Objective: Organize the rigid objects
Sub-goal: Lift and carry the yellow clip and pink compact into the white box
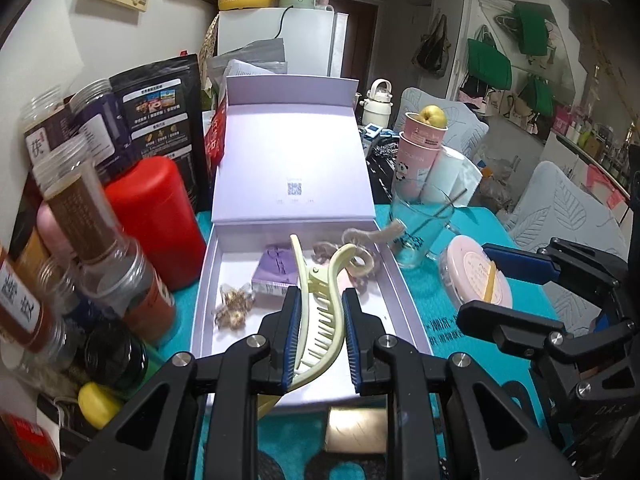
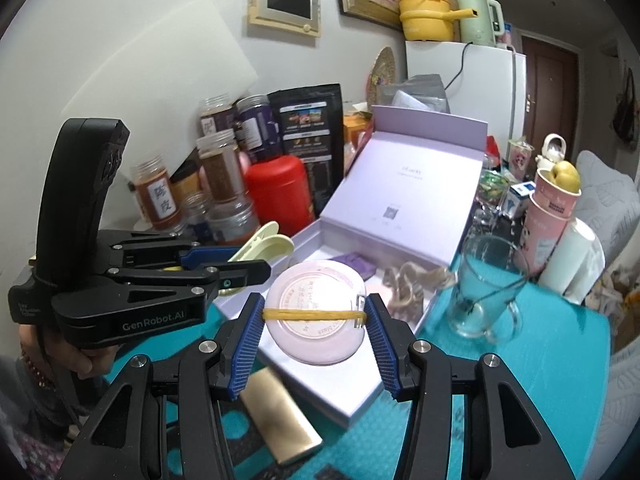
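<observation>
**2 grippers, 2 loads over the lilac box**

The left gripper [image 1: 319,334] has its 2 blue-padded fingers [image 1: 291,332] clamped on a pale yellow hair claw clip [image 1: 320,304]. The clip stands between the pads with its teeth pointing toward the right finger and its curved handles rising above the fingertips. It hangs over the near end of the open lilac box [image 1: 404,300], whose lid stands propped upright at the far side.

The right gripper [image 2: 314,320] holds a round pink compact [image 2: 316,316] with a yellow rubber band [image 2: 312,313] stretched across it. Its fingers [image 2: 248,344] press on opposite edges of the disc, so the jaws stand partly apart, closed on the compact. In the right wrist view the compact hangs over the box's near corner.

Inside the box lie a purple packet [image 1: 276,270], a gold ornament [image 1: 234,306] and beige hair accessories [image 1: 360,256]. A glass mug [image 2: 486,284] stands just beside the box on the teal tablecloth [image 2: 540,380]. A red canister [image 1: 160,216] and several spice jars [image 1: 80,216] crowd the box's left side. A gold rectangular case [image 2: 280,420] lies on the cloth near the box's front edge.
</observation>
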A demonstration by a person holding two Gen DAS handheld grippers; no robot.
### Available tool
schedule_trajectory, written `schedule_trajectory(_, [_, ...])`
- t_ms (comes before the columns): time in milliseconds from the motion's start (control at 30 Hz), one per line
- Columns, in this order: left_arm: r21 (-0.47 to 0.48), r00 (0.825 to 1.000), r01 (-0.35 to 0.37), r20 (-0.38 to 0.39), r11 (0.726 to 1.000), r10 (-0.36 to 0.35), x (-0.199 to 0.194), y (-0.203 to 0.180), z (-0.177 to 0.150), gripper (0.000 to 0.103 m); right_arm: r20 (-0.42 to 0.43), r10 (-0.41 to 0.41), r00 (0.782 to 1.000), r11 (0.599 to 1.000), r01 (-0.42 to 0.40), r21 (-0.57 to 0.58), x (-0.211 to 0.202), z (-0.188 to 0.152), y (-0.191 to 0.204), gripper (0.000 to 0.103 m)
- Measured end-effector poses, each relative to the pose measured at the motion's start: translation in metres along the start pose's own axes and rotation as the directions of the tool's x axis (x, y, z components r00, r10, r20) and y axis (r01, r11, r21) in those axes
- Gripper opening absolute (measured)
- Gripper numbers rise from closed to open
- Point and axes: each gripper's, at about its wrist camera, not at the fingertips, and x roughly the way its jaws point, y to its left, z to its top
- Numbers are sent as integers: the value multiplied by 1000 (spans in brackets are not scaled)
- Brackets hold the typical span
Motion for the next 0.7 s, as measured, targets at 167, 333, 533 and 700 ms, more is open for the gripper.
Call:
schedule_trajectory(167, [9, 1000, -13, 8, 1000, 12, 10, 9, 15, 21, 13, -15, 1000, 1000, 14, 11, 10, 14, -13, 51])
schedule_trajectory(333, [14, 1000, -26, 6, 1000, 26, 21, 17, 28, 21, 24, -21, 999, 1000, 21, -1, 19, 28, -22, 51])
schedule_trajectory(533, [3, 999, -35, -27, 999, 35, 43, 26, 32, 21, 13, -17, 1000, 1000, 17, 5, 39, 35, -30, 51])
schedule_trajectory(700, [-12, 997, -36, -73, 999, 35, 65, 31, 26, 21, -16, -29, 999, 999, 29, 18, 59, 31, -39, 51])
